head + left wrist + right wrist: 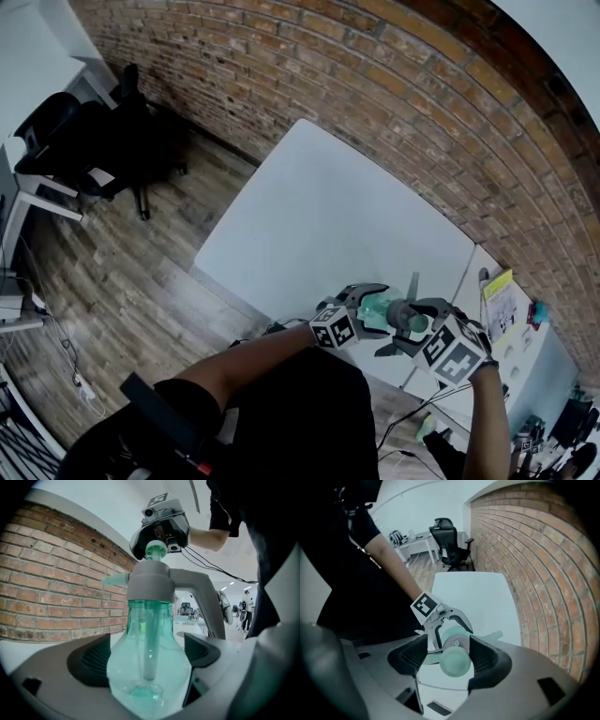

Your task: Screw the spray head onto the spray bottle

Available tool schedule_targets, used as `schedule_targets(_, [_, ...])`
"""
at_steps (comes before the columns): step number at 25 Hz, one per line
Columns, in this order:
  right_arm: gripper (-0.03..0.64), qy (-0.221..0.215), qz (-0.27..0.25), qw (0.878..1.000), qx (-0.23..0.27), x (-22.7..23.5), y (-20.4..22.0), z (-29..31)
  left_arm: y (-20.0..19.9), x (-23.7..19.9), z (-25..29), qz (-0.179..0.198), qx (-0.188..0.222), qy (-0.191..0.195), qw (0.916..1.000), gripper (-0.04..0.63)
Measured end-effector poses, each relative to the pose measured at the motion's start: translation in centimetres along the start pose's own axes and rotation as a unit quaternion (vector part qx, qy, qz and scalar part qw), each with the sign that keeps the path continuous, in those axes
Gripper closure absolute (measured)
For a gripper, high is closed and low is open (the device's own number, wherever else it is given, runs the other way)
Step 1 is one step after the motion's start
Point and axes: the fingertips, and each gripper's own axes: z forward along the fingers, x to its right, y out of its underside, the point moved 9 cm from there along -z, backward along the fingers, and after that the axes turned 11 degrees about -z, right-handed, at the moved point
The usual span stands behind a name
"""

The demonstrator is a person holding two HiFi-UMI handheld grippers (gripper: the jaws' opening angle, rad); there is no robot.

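A clear green spray bottle (147, 634) sits upright between the jaws of my left gripper (147, 659), whose pads press on its wide body. The grey spray head (150, 581) with its trigger lever sits on the bottle's neck, a green knob (155, 550) on top. In the head view the bottle (377, 307) is held in the air off the near edge of the white table (328, 216). My right gripper (447, 656) points down over the knob (454, 663); its pads stand to either side with a gap at the left. The left gripper (449, 626) shows below it.
A brick wall (394, 103) runs along the far side of the table. A black office chair (112, 141) stands on the wooden floor at the left. A second white desk (506, 309) with papers lies to the right.
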Motion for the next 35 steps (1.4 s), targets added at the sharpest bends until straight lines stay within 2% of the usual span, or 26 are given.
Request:
schedule_targets(5, [0.345, -0.005, -0.121, 0.992, -0.02, -0.2, -0.2, -0.3, 0.0, -0.1, 0.0, -0.001, 0.002, 0.0, 1.0, 0.107])
schedule_targets(9, [0.345, -0.031, -0.214, 0.974, -0.068, -0.6, 0.4, 0.2, 0.0, 0.0, 0.0, -0.001, 0.003, -0.002, 1.0, 0.107])
schedule_targets(12, [0.345, -0.029, -0.27, 0.958, -0.097, -0.4, 0.9, 0.8, 0.1, 0.1, 0.1, -0.002, 0.005, -0.007, 1.0, 0.107])
schedule_targets(14, [0.346, -0.023, -0.308, 0.944, -0.112, -0.3, 1.1, 1.4, 0.1, 0.1, 0.1, -0.002, 0.006, -0.009, 0.9999, 0.107])
schedule_targets(17, [0.346, -0.017, -0.372, 0.918, -0.135, -0.2, 1.2, 1.9, 0.1, 0.1, 0.0, -0.003, 0.007, -0.009, 0.9999, 0.107])
schedule_targets(23, [0.347, -0.004, -0.465, 0.87, -0.162, -0.4, 1.0, 2.8, 0.0, 0.1, 0.0, -0.005, 0.009, -0.007, 0.9999, 0.107])
schedule_targets(25, [0.346, -0.006, -0.485, 0.859, -0.165, -0.7, 1.0, 3.4, 0.1, 0.1, 0.0, -0.005, 0.008, -0.007, 0.9999, 0.107])
schedule_targets(28, [0.345, -0.007, -0.489, 0.857, -0.164, -0.7, 1.1, 3.7, 0.1, 0.1, -0.1, -0.005, 0.007, -0.007, 0.9999, 0.107])
schedule_targets(35, [0.345, -0.016, -0.445, 0.881, -0.157, -0.3, 1.1, 3.6, 0.0, 0.2, 0.0, 0.001, 0.006, -0.007, 1.0, 0.106])
